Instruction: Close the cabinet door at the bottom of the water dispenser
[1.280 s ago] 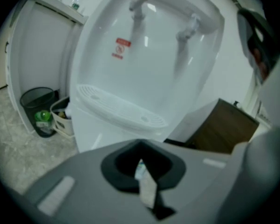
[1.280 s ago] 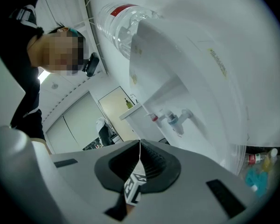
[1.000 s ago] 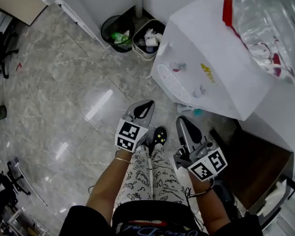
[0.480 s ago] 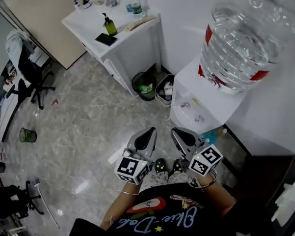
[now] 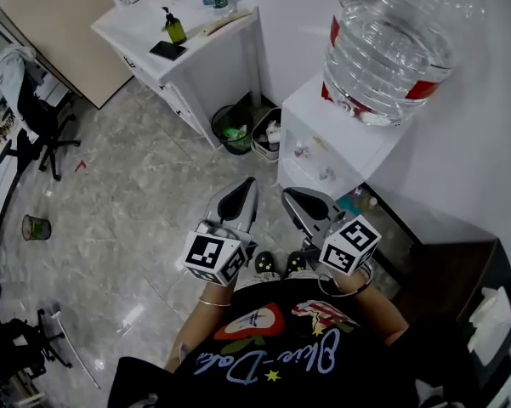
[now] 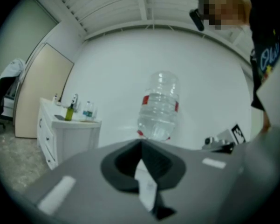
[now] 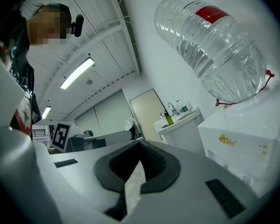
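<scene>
Both tools, the left gripper [image 5: 245, 185] and the right gripper [image 5: 292, 196], were pinched shut on nothing, held near the person's waist; the water dispenser [image 5: 323, 147] stood just ahead, its bottom cabinet door hidden beneath its top; a blind downward push could probably skid off the door, or jolt the bottle [image 5: 395, 36].
</scene>
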